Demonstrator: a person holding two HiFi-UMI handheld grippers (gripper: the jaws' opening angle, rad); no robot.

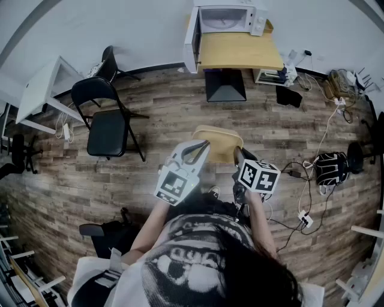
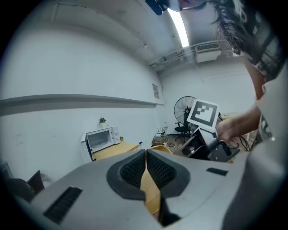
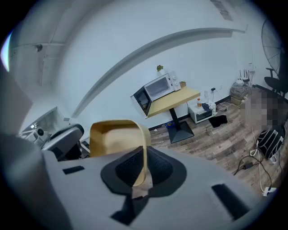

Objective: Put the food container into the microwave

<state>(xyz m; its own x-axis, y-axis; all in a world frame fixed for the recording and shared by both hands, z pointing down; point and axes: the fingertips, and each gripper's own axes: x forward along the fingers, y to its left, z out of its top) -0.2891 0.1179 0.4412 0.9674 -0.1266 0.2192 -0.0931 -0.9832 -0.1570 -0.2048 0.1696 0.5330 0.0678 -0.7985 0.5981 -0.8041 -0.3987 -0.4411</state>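
The food container (image 1: 217, 143) is a tan paper tray held in the air between both grippers, above the wooden floor. My left gripper (image 1: 203, 146) is shut on its left rim (image 2: 147, 179). My right gripper (image 1: 237, 151) is shut on its right rim (image 3: 143, 155), and the tray's empty inside (image 3: 114, 137) shows in the right gripper view. The white microwave (image 1: 227, 18) stands at the far end of a wooden table (image 1: 240, 51), its door (image 1: 192, 37) swung open to the left. It also shows as the microwave (image 2: 101, 139) and the microwave (image 3: 157, 87), some way ahead of the tray.
A black folding chair (image 1: 107, 123) stands left of the path on the floor. The table's black base (image 1: 225, 85) sits ahead. Cables, a power strip (image 1: 306, 219) and a black bag (image 1: 333, 168) lie at right. A white desk (image 1: 42, 90) is far left. A fan (image 2: 184, 110) stands behind.
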